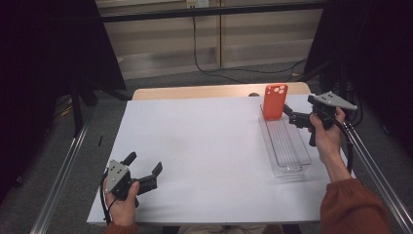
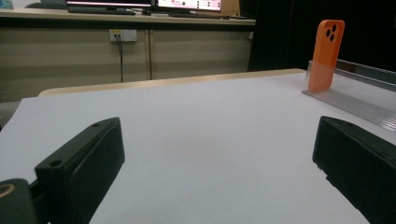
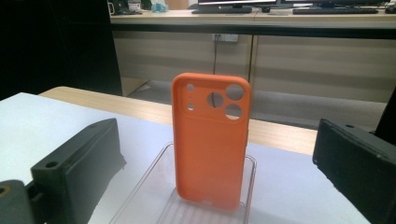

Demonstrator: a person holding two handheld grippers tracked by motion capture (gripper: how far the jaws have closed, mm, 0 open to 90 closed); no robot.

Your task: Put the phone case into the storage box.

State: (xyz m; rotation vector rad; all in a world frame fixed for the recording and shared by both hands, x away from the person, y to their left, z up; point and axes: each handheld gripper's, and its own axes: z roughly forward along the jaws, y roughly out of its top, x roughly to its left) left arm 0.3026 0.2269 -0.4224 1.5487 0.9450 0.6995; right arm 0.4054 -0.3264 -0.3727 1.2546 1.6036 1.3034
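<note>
- your left gripper (image 1: 145, 171) sits nearest the camera, at the near left corner of the white sheet (image 1: 204, 156), held low in your left hand (image 1: 122, 202).
- its jaws are spread wide with nothing between them; in the left gripper view they frame bare white sheet.
- your right gripper (image 1: 291, 114) is at the far right, held in your right hand (image 1: 327, 136) beside the clear tray's (image 1: 292, 168) far end.
- its jaws are also spread wide and grip nothing; in the right gripper view the phone case (image 3: 211, 140) stands between and beyond them, not touching either one.
- the orange phone case (image 1: 275, 101) stands upright in the far end of the clear tray, camera holes at the top.
- in the high view the right gripper's tips point left at the case, just beside it; you cannot tell from there whether they touch.
- the tray lies lengthwise, near to far, along the right edge of the sheet, and the rest of it holds nothing else.
- from the left gripper view the case (image 2: 327, 53) shows far off to the right, leaning against the tray's end wall.
- the two grippers are well apart, at opposite corners of the sheet.
</note>
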